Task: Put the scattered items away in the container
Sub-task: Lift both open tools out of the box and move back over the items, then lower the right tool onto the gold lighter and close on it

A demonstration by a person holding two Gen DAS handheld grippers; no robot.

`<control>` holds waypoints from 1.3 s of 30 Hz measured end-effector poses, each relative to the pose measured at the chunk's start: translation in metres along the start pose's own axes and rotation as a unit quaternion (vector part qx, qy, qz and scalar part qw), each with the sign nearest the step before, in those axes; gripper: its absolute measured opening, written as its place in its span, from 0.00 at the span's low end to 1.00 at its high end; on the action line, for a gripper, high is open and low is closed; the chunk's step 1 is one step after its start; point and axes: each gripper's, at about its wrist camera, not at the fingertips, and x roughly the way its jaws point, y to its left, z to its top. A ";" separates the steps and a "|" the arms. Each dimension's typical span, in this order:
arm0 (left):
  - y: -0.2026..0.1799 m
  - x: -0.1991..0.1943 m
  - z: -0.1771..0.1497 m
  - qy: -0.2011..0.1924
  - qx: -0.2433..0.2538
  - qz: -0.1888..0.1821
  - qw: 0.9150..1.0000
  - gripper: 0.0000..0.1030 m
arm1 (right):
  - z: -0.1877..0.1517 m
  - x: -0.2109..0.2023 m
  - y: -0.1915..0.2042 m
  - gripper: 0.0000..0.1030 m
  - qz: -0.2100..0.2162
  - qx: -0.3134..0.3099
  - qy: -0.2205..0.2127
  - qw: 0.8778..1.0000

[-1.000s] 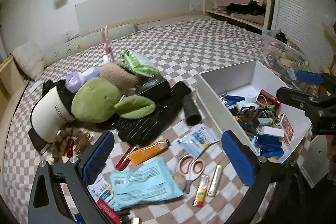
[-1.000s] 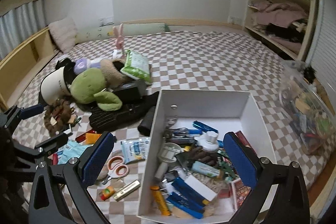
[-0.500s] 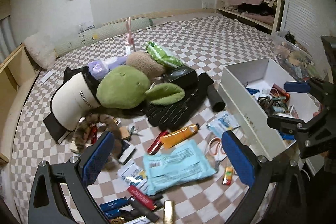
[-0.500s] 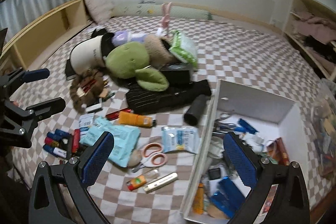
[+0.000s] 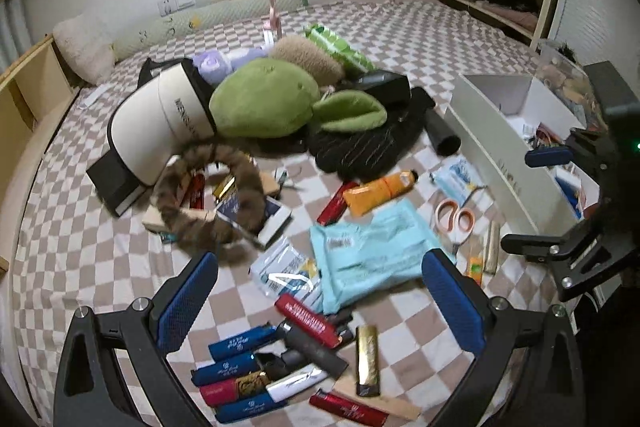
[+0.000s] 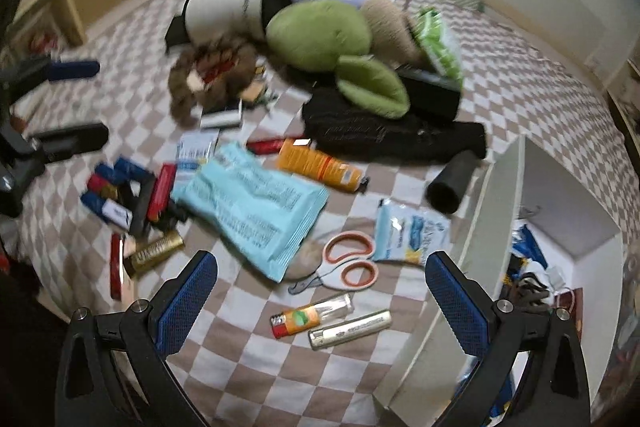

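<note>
I have both sets of jaws spread wide, holding nothing — my left gripper point(image 5: 318, 293) above the lighters point(image 5: 240, 367), my right gripper point(image 6: 320, 293) over the scissors point(image 6: 348, 263). The white container point(image 6: 496, 211) sits to the right on the checkered bed point(image 6: 520, 83).

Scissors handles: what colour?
Orange with white, on the scissors; clearest in the right wrist view.

Glossy pale-blue plastic pouch point(image 6: 256, 203), fuzzy green plush point(image 5: 260, 103)
</note>
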 end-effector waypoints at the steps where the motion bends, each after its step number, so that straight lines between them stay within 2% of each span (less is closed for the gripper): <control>1: 0.001 0.002 -0.003 0.005 0.003 -0.002 1.000 1.00 | -0.001 0.004 0.003 1.00 0.001 -0.007 0.005 1.000; 8: 0.001 0.018 -0.023 0.050 0.009 -0.028 0.998 0.98 | -0.008 0.026 0.025 1.00 0.034 -0.057 0.025 0.997; 14: 0.009 0.030 -0.039 0.077 0.018 -0.018 0.997 0.98 | -0.012 0.037 0.051 1.00 0.091 -0.106 0.002 0.990; 19: 0.023 0.028 -0.049 0.078 0.029 -0.026 0.996 0.98 | -0.015 0.051 0.075 1.00 0.147 -0.147 0.012 0.978; 23: 0.031 0.028 -0.058 0.073 0.058 -0.038 0.995 0.98 | -0.017 0.061 0.094 1.00 0.176 -0.174 0.023 0.969; 31: 0.049 0.035 -0.084 0.087 0.083 -0.088 0.989 0.98 | -0.006 0.081 0.112 1.00 0.229 -0.168 0.041 0.958; 36: 0.053 0.047 -0.099 0.110 0.072 -0.111 0.985 0.98 | -0.004 0.092 0.120 1.00 0.242 -0.171 0.055 0.954; 37: 0.052 0.050 -0.101 0.116 0.070 -0.113 0.984 0.97 | -0.003 0.094 0.122 0.98 0.245 -0.171 0.058 0.952; 39: 0.051 0.056 -0.105 0.127 0.069 -0.116 0.983 0.89 | -0.003 0.098 0.125 0.91 0.254 -0.174 0.063 0.949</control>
